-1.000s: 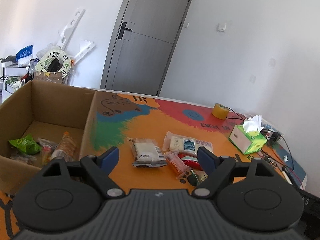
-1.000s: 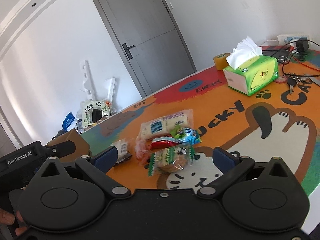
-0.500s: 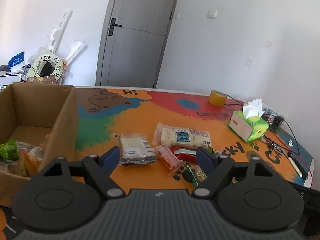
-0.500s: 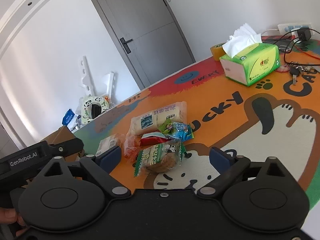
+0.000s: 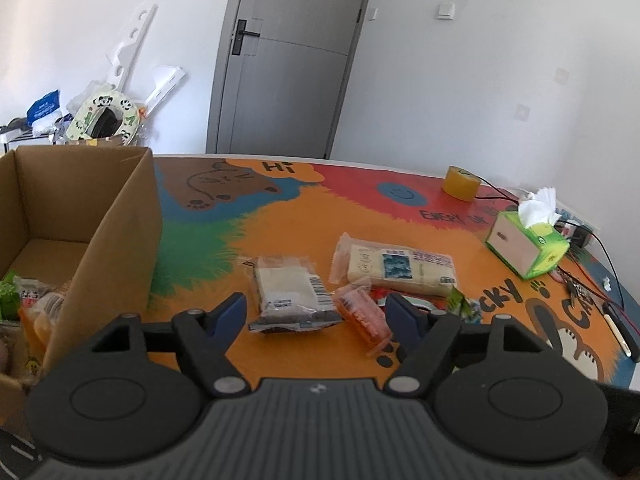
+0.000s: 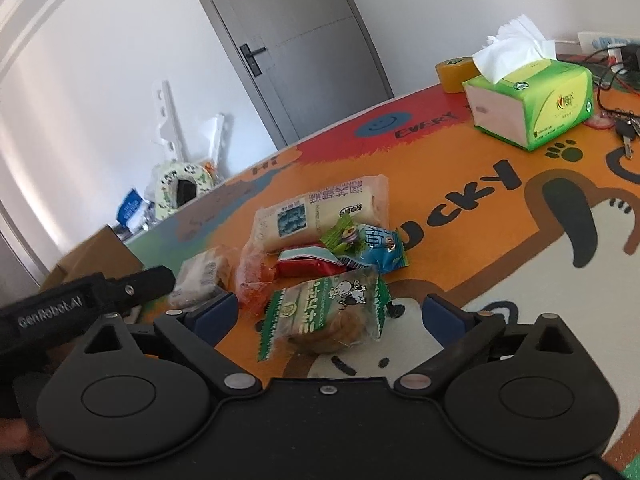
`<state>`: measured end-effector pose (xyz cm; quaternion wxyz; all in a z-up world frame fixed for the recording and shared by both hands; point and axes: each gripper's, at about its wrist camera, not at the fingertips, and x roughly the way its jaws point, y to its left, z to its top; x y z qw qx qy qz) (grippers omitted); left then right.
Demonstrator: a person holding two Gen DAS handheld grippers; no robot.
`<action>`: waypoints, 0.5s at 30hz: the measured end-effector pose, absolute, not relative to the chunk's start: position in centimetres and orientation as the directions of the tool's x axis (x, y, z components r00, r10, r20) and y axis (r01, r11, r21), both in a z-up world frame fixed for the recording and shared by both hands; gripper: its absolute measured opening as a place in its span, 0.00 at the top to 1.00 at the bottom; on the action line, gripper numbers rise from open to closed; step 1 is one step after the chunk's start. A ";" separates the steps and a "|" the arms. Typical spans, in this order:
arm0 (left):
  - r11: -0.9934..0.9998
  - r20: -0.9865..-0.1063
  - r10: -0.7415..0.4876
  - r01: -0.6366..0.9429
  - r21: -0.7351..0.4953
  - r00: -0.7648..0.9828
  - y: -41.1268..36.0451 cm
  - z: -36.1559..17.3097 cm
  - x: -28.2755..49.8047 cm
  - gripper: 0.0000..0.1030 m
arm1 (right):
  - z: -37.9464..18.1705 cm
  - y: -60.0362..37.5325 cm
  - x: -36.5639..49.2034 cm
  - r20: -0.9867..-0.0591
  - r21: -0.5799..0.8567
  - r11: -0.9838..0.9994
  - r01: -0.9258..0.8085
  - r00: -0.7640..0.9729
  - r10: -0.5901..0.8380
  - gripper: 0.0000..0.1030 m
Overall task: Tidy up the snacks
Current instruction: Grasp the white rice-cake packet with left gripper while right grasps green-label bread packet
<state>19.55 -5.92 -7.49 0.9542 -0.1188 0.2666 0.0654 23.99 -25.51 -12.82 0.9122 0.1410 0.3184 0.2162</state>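
Observation:
Several snack packs lie in a pile on the colourful table mat. My left gripper [image 5: 316, 314] is open and empty, just in front of a clear pack of pale biscuits [image 5: 288, 294] and an orange pack [image 5: 362, 314]. A long white pack [image 5: 396, 268] lies behind them. A cardboard box [image 5: 120, 232] at the left holds several snacks [image 5: 28, 300]. My right gripper [image 6: 330, 310] is open and empty, with a green-and-white cow-print pack [image 6: 324, 312] between its fingers. Red [image 6: 308, 264] and blue [image 6: 380, 246] packs lie behind it.
A green tissue box [image 5: 528, 244] and a roll of yellow tape [image 5: 460, 183] stand at the right and back. Cables and keys [image 6: 624, 128] lie along the right edge. The left gripper's body [image 6: 80, 300] shows at the left of the right wrist view.
My left gripper has moved right, away from the box and toward the snack pile. My right gripper has moved closer to the cow-print pack. Both stay open.

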 end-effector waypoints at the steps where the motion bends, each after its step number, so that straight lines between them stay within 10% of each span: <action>1: 0.962 -0.526 0.062 -0.190 -0.193 0.849 -5.8 -7.5 19.7 0.27 | -12.9 -25.3 24.1 -0.524 0.391 0.867 -0.308 0.700 0.485 0.03; 11: 0.952 -0.541 0.066 -0.214 -0.217 0.838 -4.9 -8.5 20.9 0.27 | -13.2 -22.8 24.4 -0.554 0.285 0.897 -0.338 0.706 0.442 0.04; 15: 0.947 -0.555 0.066 -0.228 -0.228 0.829 -4.8 -9.1 21.5 0.27 | -13.2 -22.4 24.3 -0.560 0.238 0.915 -0.326 0.724 0.403 0.22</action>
